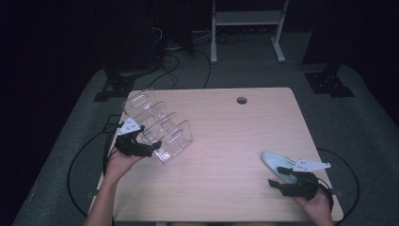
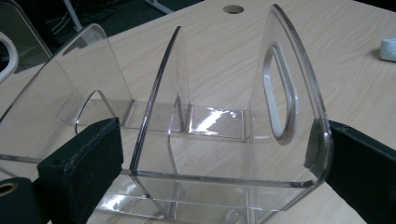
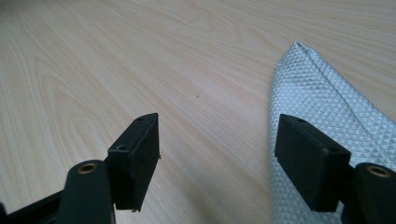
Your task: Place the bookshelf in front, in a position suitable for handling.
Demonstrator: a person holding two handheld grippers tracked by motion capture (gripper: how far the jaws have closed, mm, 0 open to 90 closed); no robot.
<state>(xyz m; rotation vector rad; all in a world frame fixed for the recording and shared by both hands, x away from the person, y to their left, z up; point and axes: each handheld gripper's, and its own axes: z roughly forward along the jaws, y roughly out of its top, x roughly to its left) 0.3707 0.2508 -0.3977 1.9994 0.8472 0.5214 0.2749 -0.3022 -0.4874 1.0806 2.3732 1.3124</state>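
So the left gripper (image 1: 149, 147) has its black jaws spread wide around the near end of a clear acrylic rack (image 1: 157, 126), one jaw outside each wall, on the left side of the pale woodgrain table (image 1: 235, 141). The rack (image 2: 210, 116) is glossy see-through plastic with curved dividers and an oval slot; its base is cut off at the bottom edge. The right gripper (image 1: 277, 176) sits open, empty, jaws over a light blue waffle-textured cloth (image 3: 327, 112) near the table's right front corner. Cloth (image 1: 277, 162) is partly hidden under the gripper.
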